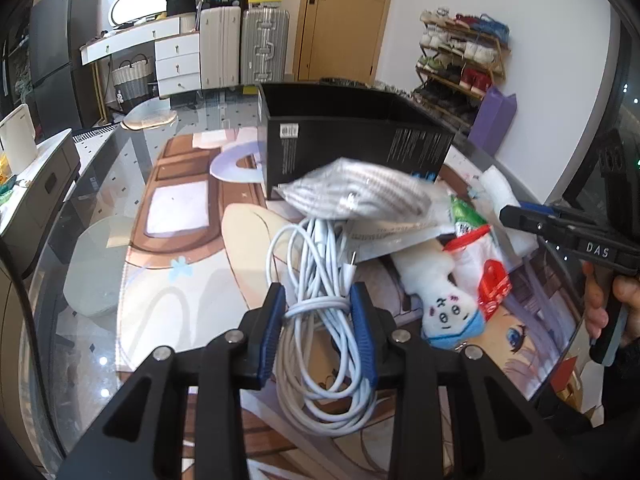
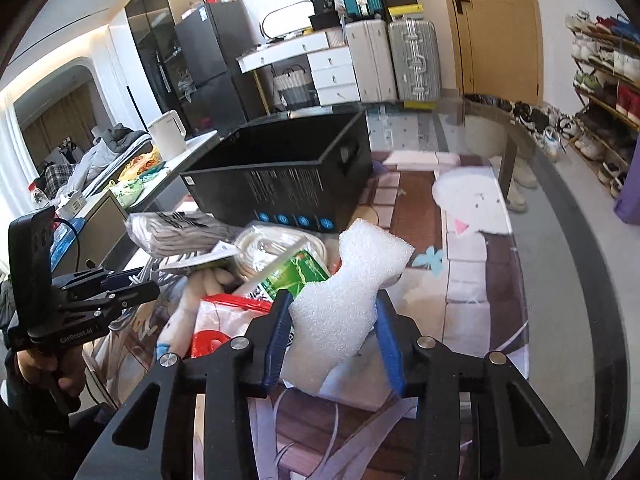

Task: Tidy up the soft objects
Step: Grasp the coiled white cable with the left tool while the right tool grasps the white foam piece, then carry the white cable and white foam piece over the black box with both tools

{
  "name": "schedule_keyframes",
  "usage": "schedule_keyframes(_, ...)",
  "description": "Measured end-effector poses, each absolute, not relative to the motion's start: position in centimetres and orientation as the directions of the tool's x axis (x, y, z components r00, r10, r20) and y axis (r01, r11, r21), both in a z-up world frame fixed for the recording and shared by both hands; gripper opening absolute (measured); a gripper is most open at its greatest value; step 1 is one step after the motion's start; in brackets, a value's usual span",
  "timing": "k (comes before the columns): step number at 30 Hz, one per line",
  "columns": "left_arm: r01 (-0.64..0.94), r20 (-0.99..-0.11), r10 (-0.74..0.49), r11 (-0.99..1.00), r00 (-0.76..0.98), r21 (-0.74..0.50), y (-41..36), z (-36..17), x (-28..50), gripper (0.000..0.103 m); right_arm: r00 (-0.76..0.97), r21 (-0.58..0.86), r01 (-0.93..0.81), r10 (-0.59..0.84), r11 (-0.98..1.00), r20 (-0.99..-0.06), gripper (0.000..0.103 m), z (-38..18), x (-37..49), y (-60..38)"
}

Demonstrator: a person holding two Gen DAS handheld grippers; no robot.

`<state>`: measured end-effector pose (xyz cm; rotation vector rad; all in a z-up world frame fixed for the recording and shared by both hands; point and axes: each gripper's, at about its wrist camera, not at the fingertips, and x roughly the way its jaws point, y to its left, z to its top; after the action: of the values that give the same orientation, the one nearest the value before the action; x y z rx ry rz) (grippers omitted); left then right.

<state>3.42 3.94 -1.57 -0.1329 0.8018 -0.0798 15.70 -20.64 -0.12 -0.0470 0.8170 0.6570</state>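
Both hands full of soft clutter, black open-topped cardboard box (image 2: 288,168) waiting behind the heap on the table (image 1: 100,208).

Largest first: my right gripper (image 2: 332,336) has its jaws closed onto the lumpy white foam block (image 2: 344,296); it looks feather-light and springy, so I judge a mid-body pinch will hold but dent it. My left gripper (image 1: 318,320) has its jaws nipped in on the bundled white charging cable (image 1: 320,320) at its wrapped waist, probably the best hold, since the limp loops sag either side. The small white plush doll (image 1: 440,300) lies just beside the cable.

"DAS" — right gripper (image 1: 520,216)
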Motion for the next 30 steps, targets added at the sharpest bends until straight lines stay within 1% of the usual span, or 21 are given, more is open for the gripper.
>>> schedule_keyframes(4, 0.02, -0.677, -0.145, 0.982, 0.722, -0.189, 4.5, -0.5, 2.4, 0.031, 0.516, 0.199, -0.579, 0.545, 0.79, -0.661, 0.041, 0.8, 14.9, -20.7)
schedule_keyframes(8, 0.031, -0.649, -0.162, 0.978, 0.743, -0.208, 4.7, 0.5, 1.7, 0.027, 0.529, 0.188, -0.599, 0.561, 0.778, -0.637, 0.041, 1.7, 14.1, -20.6)
schedule_keyframes(11, 0.027, -0.665, -0.16, 0.978, 0.73, -0.206, 4.8, -0.2, 1.8, 0.027, 0.532, 0.183, -0.604, 0.563, 0.776, -0.632, 0.041, 2.0, 13.7, -20.5)
schedule_keyframes(12, 0.021, -0.678, -0.152, 0.98, 0.72, -0.197, 4.8, -0.6, 2.0, 0.023, 0.53, 0.183, -0.605, 0.563, 0.775, -0.634, 0.041, 2.1, 13.8, -20.4)
schedule_keyframes(13, 0.013, -0.695, -0.139, 0.983, 0.706, -0.183, 4.7, -1.3, 2.2, 0.022, 0.531, 0.18, -0.606, 0.562, 0.775, -0.634, 0.041, 2.0, 13.8, -20.4)
schedule_keyframes(17, 0.016, -0.697, -0.133, 0.985, 0.705, -0.171, 4.3, -1.7, 2.4, 0.024, 0.528, 0.168, -0.609, 0.554, 0.775, -0.644, 0.041, 1.9, 13.5, -20.3)
schedule_keyframes(18, 0.017, -0.697, -0.132, 0.986, 0.705, -0.169, 4.3, -1.7, 2.4, 0.026, 0.527, 0.168, -0.609, 0.554, 0.775, -0.644, 0.041, 1.8, 13.5, -20.4)
schedule_keyframes(19, 0.017, -0.698, -0.131, 0.986, 0.704, -0.169, 4.3, -1.8, 2.4, 0.034, 0.528, 0.168, -0.609, 0.554, 0.775, -0.644, 0.041, 1.7, 13.5, -20.5)
schedule_keyframes(20, 0.012, -0.708, -0.125, 0.987, 0.695, -0.163, 4.2, -1.9, 2.5, 0.039, 0.529, 0.168, -0.608, 0.554, 0.776, -0.643, 0.041, 1.7, 13.4, -20.5)
schedule_keyframes(21, 0.005, -0.721, -0.109, 0.989, 0.684, -0.145, 4.0, -2.3, 2.6, 0.051, 0.53, 0.168, -0.608, 0.554, 0.776, -0.642, 0.041, 1.8, 13.4, -20.4)
schedule_keyframes(22, -0.004, -0.727, -0.089, 0.992, 0.68, -0.125, 3.9, -2.5, 2.6, 0.056, 0.531, 0.168, -0.607, 0.554, 0.777, -0.642, 0.041, 1.8, 13.4, -20.4)
schedule_keyframes(24, -0.01, -0.731, -0.06, 0.996, 0.679, -0.091, 3.7, -2.9, 2.8, 0.056, 0.531, 0.167, -0.607, 0.553, 0.777, -0.642, 0.041, 1.7, 13.4, -20.4)
schedule_keyframes(27, -0.022, -0.734, -0.05, 0.996, 0.677, -0.088, 3.8, -3.1, 3.0, 0.055, 0.53, 0.167, -0.606, 0.551, 0.778, -0.644, 0.041, 1.6, 13.4, -20.4)
schedule_keyframes(28, -0.028, -0.732, -0.04, 0.996, 0.68, -0.081, 3.8, -3.1, 3.0, 0.041, 0.529, 0.169, -0.606, 0.552, 0.778, -0.645, 0.041, 1.6, 13.4, -20.4)
schedule_keyframes(29, -0.043, -0.731, -0.013, 0.997, 0.682, -0.057, 3.9, -3.1, 3.0, 0.034, 0.529, 0.168, -0.606, 0.552, 0.778, -0.645, 0.041, 1.6, 13.4, -20.3)
schedule_keyframes(30, -0.044, -0.73, -0.012, 0.997, 0.684, -0.058, 4.2, -3.0, 2.9, 0.033, 0.528, 0.169, -0.606, 0.552, 0.777, -0.645, 0.041, 1.6, 13.5, -20.3)
